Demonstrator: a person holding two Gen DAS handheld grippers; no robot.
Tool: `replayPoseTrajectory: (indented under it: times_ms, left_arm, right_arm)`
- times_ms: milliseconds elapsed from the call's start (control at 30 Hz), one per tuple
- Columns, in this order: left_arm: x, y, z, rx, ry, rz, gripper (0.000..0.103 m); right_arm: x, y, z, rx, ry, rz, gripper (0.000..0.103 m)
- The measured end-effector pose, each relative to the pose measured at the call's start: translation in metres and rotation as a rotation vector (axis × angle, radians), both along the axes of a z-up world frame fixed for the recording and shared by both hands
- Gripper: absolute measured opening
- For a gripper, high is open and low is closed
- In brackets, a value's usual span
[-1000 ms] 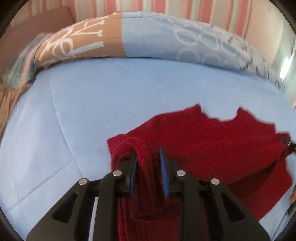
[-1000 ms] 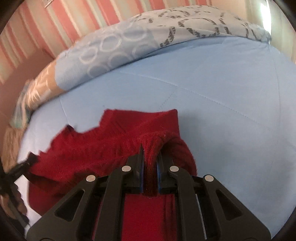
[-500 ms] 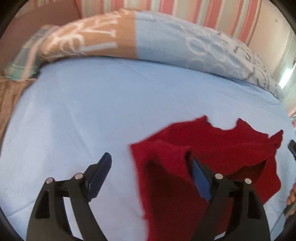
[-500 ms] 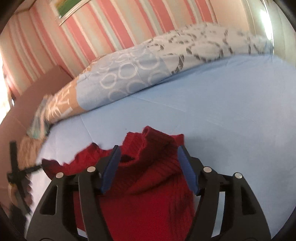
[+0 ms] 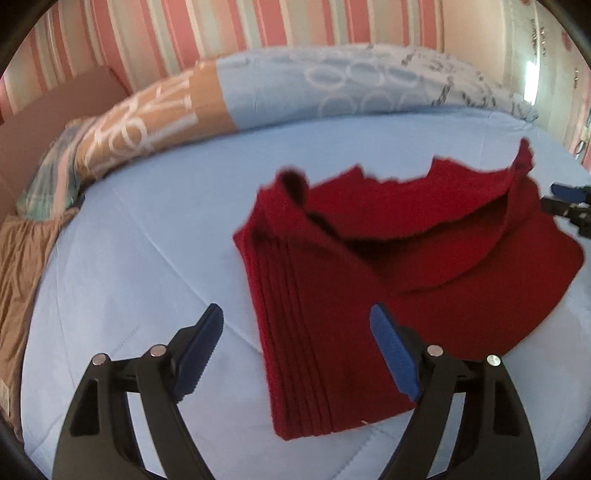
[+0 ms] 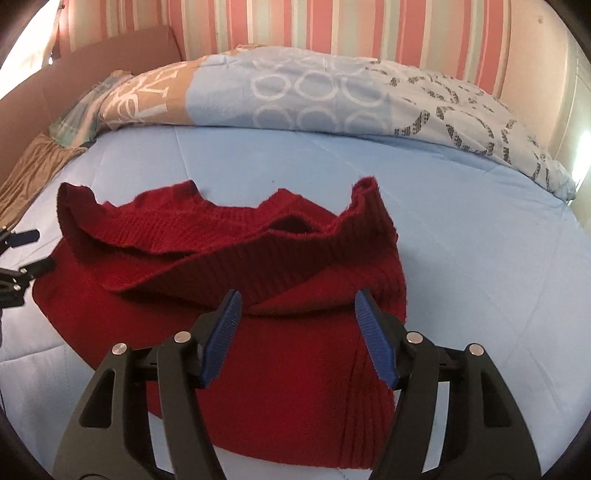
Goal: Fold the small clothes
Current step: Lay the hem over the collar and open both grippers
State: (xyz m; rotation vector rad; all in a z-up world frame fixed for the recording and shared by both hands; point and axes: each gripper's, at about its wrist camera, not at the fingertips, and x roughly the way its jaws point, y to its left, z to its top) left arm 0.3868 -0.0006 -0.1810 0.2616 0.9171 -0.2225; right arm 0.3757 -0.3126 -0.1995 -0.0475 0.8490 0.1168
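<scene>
Red knit garment [image 6: 236, 325] lies on the blue bedsheet [image 6: 461, 258] — both jaws apart, clear of it

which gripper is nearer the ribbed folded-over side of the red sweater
Left. The left gripper hangs open right over the red sweater's ribbed edge. The right gripper, also open, is over the opposite side.

sweater [image 6: 236, 280]: dark red, ribbed | sheet [image 6: 480, 258]: plain light blue | quilt [image 6: 314, 92]: light blue with white rings, tan with white lettering, grey marks | wall [image 6: 332, 22]: pink, white, green stripes | finger pads [image 6: 373, 332]: blue
</scene>
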Motion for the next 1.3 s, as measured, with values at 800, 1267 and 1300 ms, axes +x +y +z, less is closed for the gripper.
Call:
replayPoseTrajectory:
  times_ms: [800, 1267, 1300]
  left_arm:
    - [0.075, -0.014, 0.022, -0.034, -0.03, 0.047, 0.069]
    - [0.055, -0.045, -0.037, -0.004, 0.053, -0.003, 0.068]
    - [0.054, -0.045, -0.037, -0.007, 0.053, -0.004, 0.068]
  right_arm:
    - [0.05, -0.018, 0.001, 0.128, -0.052, -0.091, 0.059]
    - [0.084, -0.004, -0.01, 0.119, 0.102, -0.029, 0.057]
    - [0.088, -0.008, -0.012, 0.108, 0.122, -0.047, 0.056]
